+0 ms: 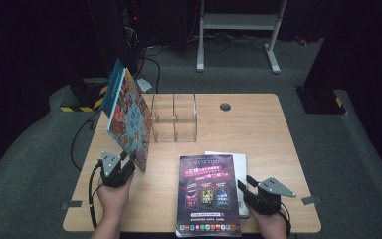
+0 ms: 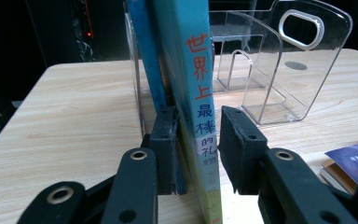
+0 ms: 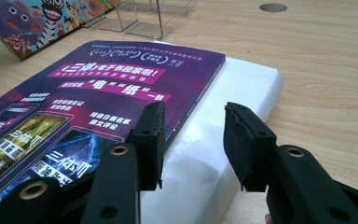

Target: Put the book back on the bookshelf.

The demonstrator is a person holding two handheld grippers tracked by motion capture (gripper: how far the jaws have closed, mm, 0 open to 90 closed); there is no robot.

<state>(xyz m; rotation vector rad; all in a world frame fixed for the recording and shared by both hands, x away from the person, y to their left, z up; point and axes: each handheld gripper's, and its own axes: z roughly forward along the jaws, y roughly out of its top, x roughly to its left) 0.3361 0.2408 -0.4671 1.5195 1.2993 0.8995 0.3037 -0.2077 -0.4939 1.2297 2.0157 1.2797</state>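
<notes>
The left gripper (image 2: 198,140), jaws parted around the picture book's (image 1: 128,117) spine, had it upright beside the clear rack (image 1: 174,117) but not slotted in, while the right gripper (image 3: 193,140) hovered open over the purple book (image 3: 93,112), yet to be shelved.

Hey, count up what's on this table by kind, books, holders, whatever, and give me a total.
Books: 3 — colourful picture book standing on edge, purple book lying flat, white book under it.
Clear acrylic holder: 1, with two compartments.
Hand-held grippers: 2 — left hand-held gripper, right hand-held gripper.
Total: 6
</notes>
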